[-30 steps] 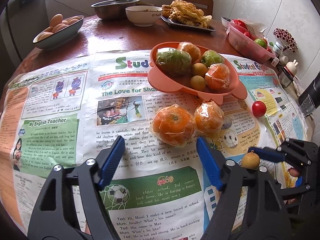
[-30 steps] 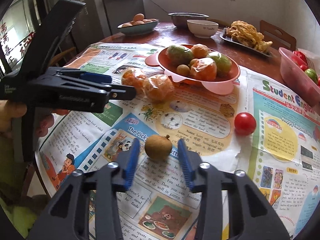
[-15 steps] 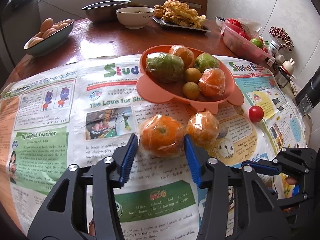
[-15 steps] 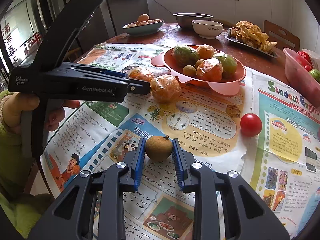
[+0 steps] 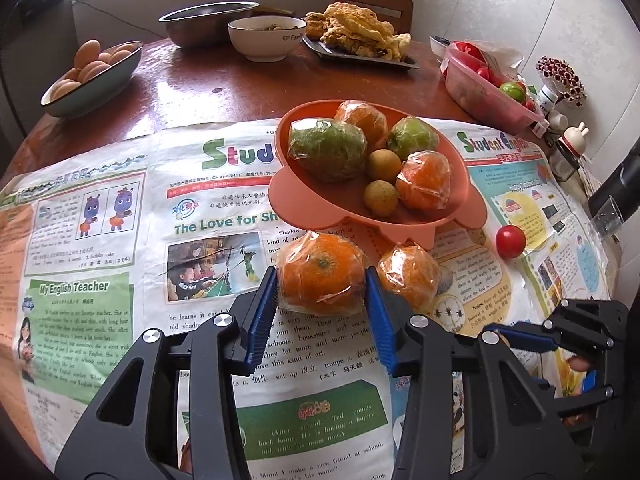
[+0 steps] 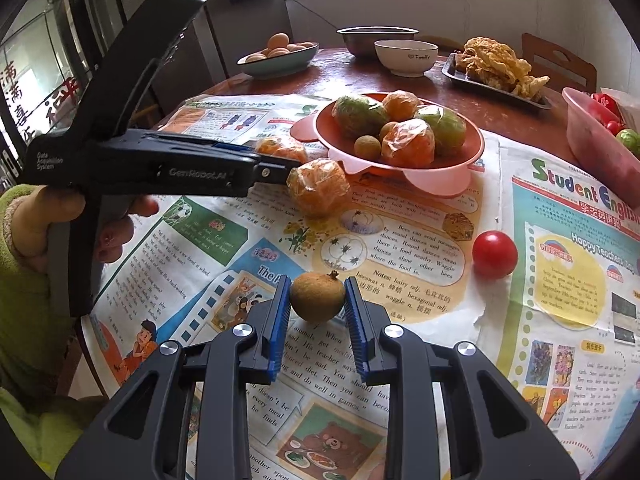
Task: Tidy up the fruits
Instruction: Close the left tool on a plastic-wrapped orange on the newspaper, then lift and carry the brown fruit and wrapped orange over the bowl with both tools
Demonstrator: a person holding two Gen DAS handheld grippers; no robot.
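Newspaper (image 5: 120,240); left tool (image 6: 276,170) hides wrapped orange (image 6: 280,148).

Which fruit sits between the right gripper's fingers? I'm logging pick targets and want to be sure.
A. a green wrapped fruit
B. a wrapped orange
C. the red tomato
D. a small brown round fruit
D: in the right wrist view the right gripper is shut on the small brown fruit, its blue pads pressing both sides, while the red tomato lies apart on the newspaper.
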